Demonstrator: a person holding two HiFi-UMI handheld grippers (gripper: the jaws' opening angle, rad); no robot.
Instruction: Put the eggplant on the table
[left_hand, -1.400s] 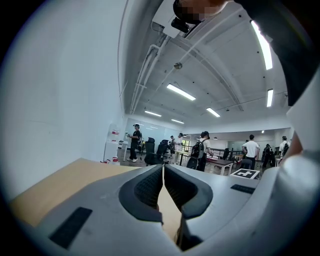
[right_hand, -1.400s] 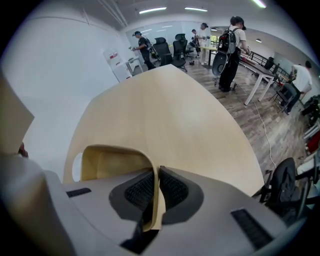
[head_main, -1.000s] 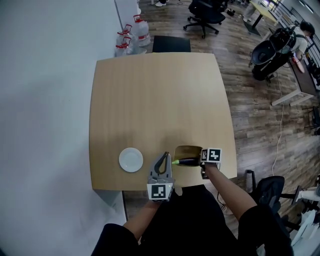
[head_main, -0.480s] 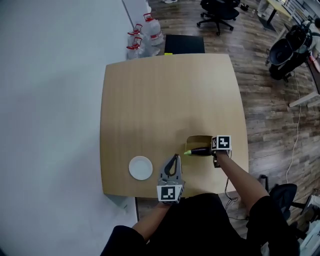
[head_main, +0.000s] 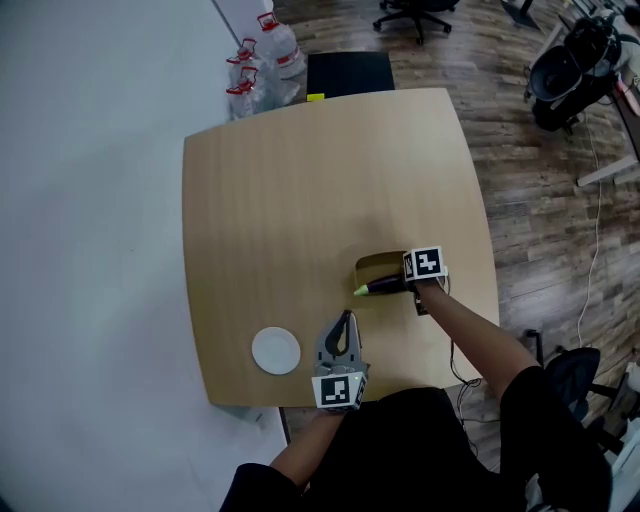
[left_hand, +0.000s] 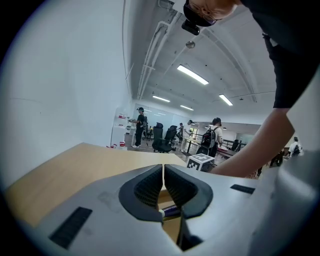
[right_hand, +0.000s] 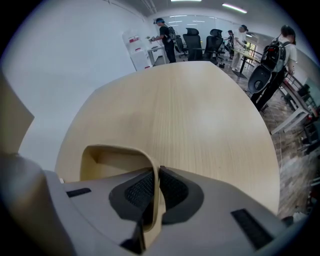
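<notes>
Two tongs are working over the light wooden table (head_main: 300, 180) while I am steering them from afar. My right tongs (head_main: 411, 284) are pointing steeply down and pinching the thin wall of a tan box (head_main: 378, 264). Their jaws are standing almost together, with only that wall between the pads. The eggplant (head_main: 383, 289) is lying in the box just left of the right tongs. Its green stem end is sticking out past the rim toward my left tongs (head_main: 345, 318). The left tongs are pointing across the table's near edge with jaws meeting and nothing gripped. Below their tips I am seeing a strip of the purple eggplant ahead. A white plate (head_main: 276, 351) is sitting just to their left, apart from them.
</notes>
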